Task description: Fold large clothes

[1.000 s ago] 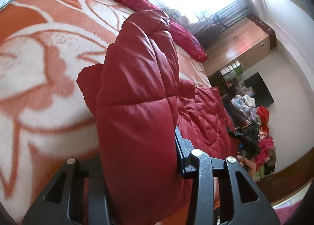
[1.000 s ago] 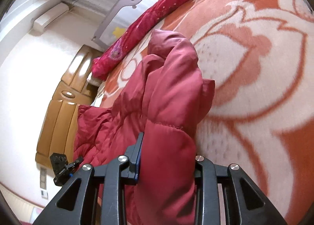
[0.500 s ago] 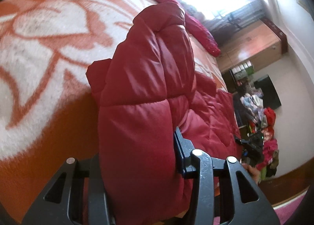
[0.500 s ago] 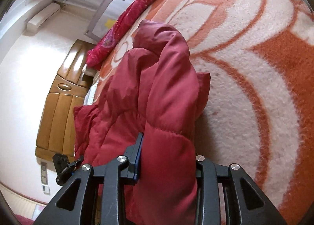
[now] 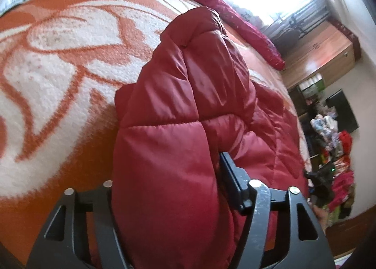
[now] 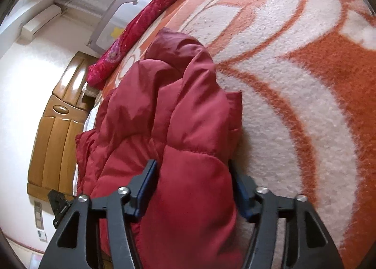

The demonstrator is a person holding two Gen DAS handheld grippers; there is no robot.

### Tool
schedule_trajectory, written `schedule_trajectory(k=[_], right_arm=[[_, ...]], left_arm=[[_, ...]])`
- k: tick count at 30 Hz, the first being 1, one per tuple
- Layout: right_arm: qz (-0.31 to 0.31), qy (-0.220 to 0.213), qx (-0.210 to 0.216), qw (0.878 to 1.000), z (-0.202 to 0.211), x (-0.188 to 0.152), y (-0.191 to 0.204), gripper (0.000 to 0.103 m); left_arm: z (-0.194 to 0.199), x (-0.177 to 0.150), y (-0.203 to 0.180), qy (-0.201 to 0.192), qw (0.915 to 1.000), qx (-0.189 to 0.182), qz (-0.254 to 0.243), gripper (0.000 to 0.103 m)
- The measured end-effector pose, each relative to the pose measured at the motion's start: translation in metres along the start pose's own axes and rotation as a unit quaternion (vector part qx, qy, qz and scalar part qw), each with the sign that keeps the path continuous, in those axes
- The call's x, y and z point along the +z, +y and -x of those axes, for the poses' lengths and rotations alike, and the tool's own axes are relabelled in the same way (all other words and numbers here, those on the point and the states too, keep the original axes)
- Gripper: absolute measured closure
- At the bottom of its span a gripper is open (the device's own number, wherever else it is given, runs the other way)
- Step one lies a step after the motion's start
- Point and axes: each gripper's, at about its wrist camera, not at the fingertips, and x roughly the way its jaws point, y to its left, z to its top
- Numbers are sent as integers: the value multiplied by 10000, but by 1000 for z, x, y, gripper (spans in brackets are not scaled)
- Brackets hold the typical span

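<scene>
A red quilted puffer jacket (image 5: 188, 109) lies bunched on a bed with an orange and white flowered blanket (image 5: 58, 57). My left gripper (image 5: 166, 182) is shut on a thick padded fold of the jacket; its left finger is hidden by the fabric. My right gripper (image 6: 192, 179) is shut on another padded fold of the same jacket (image 6: 169, 109), which fills the gap between the fingers. The blanket (image 6: 293, 81) spreads to the right of it. The right gripper (image 5: 322, 172) shows small at the jacket's far side in the left wrist view.
A dark red bolster (image 5: 223, 8) runs along the far bed edge, also in the right wrist view (image 6: 150, 15). A wooden headboard (image 6: 56, 128) stands to the left. A wooden cabinet (image 5: 322, 52) and a pile of clothes (image 5: 338, 158) stand beyond the bed.
Both grippers have kept their hold on the jacket and shifted it over the blanket; the views tilted down half a second ago and have come back up.
</scene>
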Motion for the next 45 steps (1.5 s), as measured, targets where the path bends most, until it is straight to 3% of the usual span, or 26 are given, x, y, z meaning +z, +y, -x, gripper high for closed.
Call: schedule_trajectory(k=[4, 7, 12, 23, 28, 34, 39, 45], right_arm=[[42, -97, -178, 9998, 6, -1, 2, 29], [180, -191, -492, 9984, 8, -2, 7, 24], [349, -299, -811, 9956, 6, -4, 15, 23], [508, -362, -1045, 9926, 13, -5, 22, 22], [715, -628, -1174, 9885, 31, -6, 35, 22], [977, -935, -1181, 9837, 50, -5, 54, 22], [1341, -946, -1007, 9813, 48, -9, 84, 22], [1881, -680, -779, 9767, 25, -20, 120, 22]], left_arm=[[14, -3, 0, -212, 9993, 291, 35, 27], [25, -5, -4, -416, 9978, 501, 84, 27], [39, -7, -15, -744, 9935, 858, -15, 27], [47, -6, -22, -830, 9932, 812, -118, 27], [57, -6, -29, -944, 9923, 784, -186, 27], [75, -7, -51, -1348, 9828, 1111, -594, 27], [79, -6, -74, -1351, 9831, 715, -1005, 27], [48, -17, -106, -851, 9855, 223, -1453, 27]])
